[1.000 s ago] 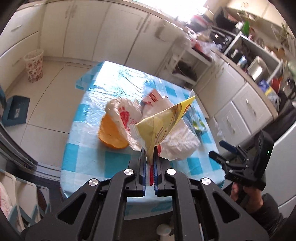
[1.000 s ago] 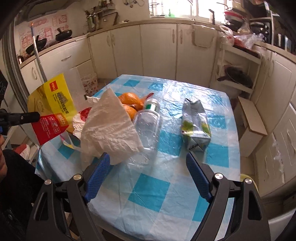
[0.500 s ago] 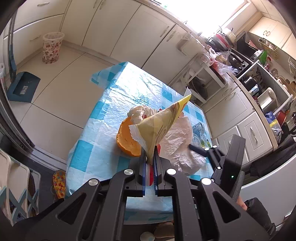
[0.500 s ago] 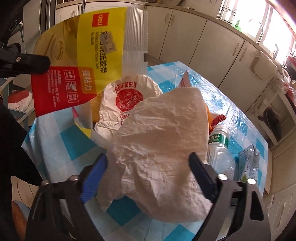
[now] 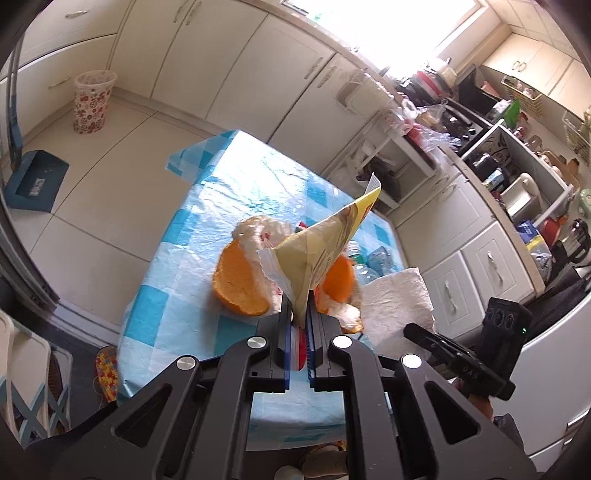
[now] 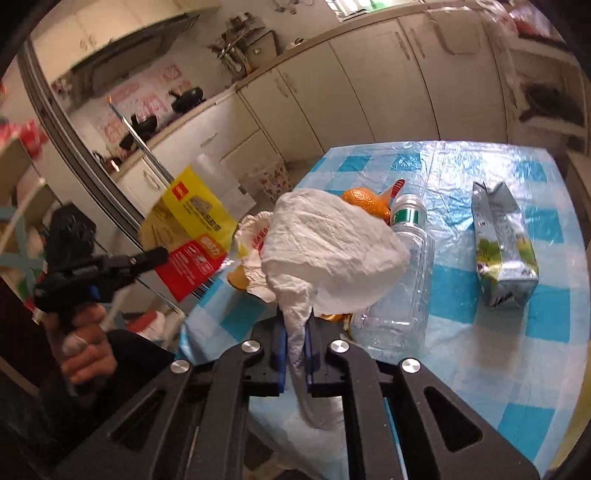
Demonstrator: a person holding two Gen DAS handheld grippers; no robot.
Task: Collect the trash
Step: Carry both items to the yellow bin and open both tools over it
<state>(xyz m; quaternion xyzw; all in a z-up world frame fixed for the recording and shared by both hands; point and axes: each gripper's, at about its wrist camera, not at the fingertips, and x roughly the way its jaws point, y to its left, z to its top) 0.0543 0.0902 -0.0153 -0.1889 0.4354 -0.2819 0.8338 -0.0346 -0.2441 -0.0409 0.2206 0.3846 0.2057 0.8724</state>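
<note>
- The right gripper (image 6: 295,332) is clamped on a crumpled white tissue (image 6: 332,254), lifted above the table (image 6: 480,354).
- The left gripper (image 5: 300,321) pinches a yellow wrapper (image 5: 317,254) — held up.
- Behind: orange peels (image 5: 240,284), a plastic bottle (image 6: 402,280) lying down, a crushed carton (image 6: 502,251).

Cream cabinets (image 5: 236,70); tiled floor (image 5: 92,177); bright window (image 5: 402,33)
</note>
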